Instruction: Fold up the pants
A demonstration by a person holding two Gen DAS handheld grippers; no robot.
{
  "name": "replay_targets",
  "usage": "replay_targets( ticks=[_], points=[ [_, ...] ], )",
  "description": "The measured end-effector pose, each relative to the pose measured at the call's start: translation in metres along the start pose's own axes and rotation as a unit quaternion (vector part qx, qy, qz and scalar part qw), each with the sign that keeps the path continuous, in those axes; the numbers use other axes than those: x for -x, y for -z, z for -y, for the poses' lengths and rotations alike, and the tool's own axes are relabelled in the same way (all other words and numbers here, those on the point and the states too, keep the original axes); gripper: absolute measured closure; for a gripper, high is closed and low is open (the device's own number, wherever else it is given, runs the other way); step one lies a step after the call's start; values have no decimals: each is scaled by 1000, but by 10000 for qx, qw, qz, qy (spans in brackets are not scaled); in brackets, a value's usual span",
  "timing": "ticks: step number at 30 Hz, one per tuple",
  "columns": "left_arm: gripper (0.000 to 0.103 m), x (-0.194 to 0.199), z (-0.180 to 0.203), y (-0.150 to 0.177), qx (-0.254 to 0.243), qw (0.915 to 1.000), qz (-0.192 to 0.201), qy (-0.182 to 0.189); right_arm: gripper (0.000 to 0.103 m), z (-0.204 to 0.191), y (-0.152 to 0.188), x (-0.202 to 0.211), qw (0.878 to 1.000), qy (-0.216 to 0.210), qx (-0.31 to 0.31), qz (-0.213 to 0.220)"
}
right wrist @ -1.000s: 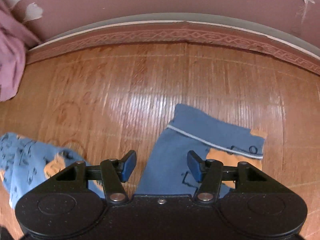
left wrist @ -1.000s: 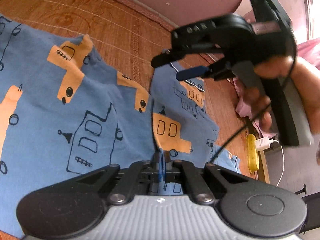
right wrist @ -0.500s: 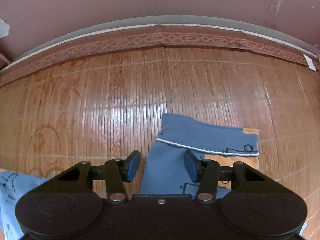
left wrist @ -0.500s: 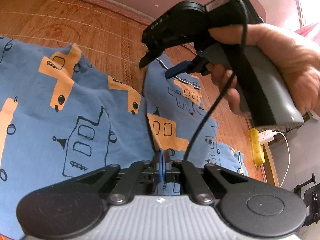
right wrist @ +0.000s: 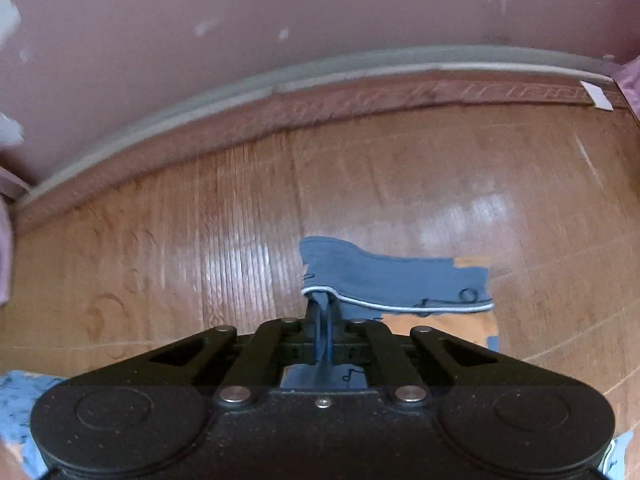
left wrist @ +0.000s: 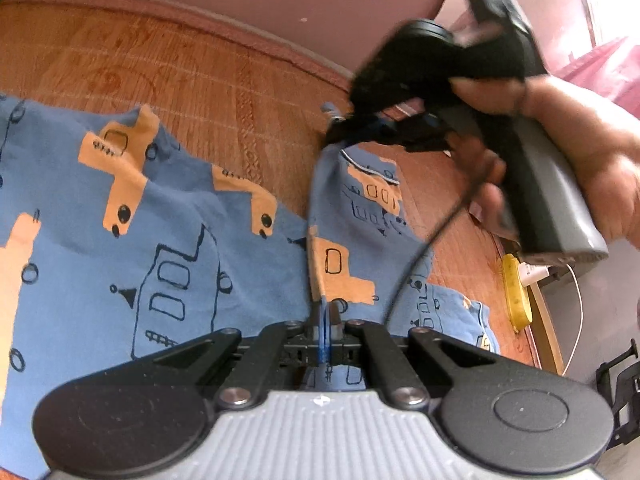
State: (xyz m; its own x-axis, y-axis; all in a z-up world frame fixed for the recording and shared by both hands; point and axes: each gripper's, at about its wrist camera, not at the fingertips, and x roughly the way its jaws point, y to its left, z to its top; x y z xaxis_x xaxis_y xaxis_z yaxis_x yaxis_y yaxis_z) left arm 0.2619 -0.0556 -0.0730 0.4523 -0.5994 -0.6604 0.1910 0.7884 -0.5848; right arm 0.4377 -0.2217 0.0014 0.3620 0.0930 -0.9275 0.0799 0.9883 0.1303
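Pants (left wrist: 168,248) in blue cloth, printed with orange vehicle shapes and dark outline drawings, lie spread over a woven bamboo mat (left wrist: 208,80) that covers the floor. One leg runs away from the left wrist camera toward the far edge of the mat, and its cuff (right wrist: 396,280), a plain blue band with a thin white line of piping, is lifted a little off the mat at one corner.

Along that leg a raised fold of cloth runs from the left gripper (left wrist: 326,322) up to the cuff. The left gripper's jaws are closed on this fold low in the left wrist view, with a thin ridge of blue cloth pinched between them. The right gripper (right wrist: 324,320) has its jaws closed on the corner of the cuff; the right wrist view shows the white piping bending where the cloth enters the jaws. In the left wrist view the right gripper appears blurred above the cuff, held by a person's hand (left wrist: 560,152) wrapped around its grey handle, with a black cable (left wrist: 420,248) hanging down from it across the leg.

Beyond the mat's far edge runs a patterned brown border (right wrist: 360,108), then a pale skirting strip and a pink wall (right wrist: 320,20) with flaked patches of paint. Past the right edge of the mat lie a yellow power strip (left wrist: 514,292) with a white plug (left wrist: 536,270) in it.
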Motion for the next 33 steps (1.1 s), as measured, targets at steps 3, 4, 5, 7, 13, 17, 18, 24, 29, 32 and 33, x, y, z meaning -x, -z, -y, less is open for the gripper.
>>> replay_targets(
  ticks=[3,4,5,7,13,17,18,24,29,32,33],
  points=[
    [103,7,7,0,-208,9996,150,-130,102,34,6,28,9984,-453,-234,246],
    [103,9,10,0,-267,9994,186,-152,102,47,9,34,9971,-611,-306,328],
    [103,11,14,0,-336,9991,217,-169,102,59,13,45,9950,-788,-401,465],
    [103,15,22,0,-513,9981,270,-184,101,80,23,67,9894,-1118,-529,761],
    [103,32,67,8,-1465,9879,499,-129,101,127,66,133,9674,-1606,-316,1931],
    [103,40,97,24,-2245,9730,525,-80,101,165,121,168,9418,-1783,-618,2783],
    [103,42,103,32,-2428,9688,499,-62,101,174,140,172,9368,-1728,-793,2938],
    [103,25,127,70,-3184,9479,-9,-93,101,221,242,156,9267,-1253,-1772,3068],
    [103,13,130,100,-3613,9317,-314,-227,101,241,285,123,9292,-1034,-2318,2688],
    [103,12,127,109,-3687,9283,-375,-310,101,239,293,117,9261,-1062,-2410,2703],
    [103,12,126,111,-3692,9280,-384,-337,100,239,293,115,9269,-1082,-2398,2678]
  ],
)
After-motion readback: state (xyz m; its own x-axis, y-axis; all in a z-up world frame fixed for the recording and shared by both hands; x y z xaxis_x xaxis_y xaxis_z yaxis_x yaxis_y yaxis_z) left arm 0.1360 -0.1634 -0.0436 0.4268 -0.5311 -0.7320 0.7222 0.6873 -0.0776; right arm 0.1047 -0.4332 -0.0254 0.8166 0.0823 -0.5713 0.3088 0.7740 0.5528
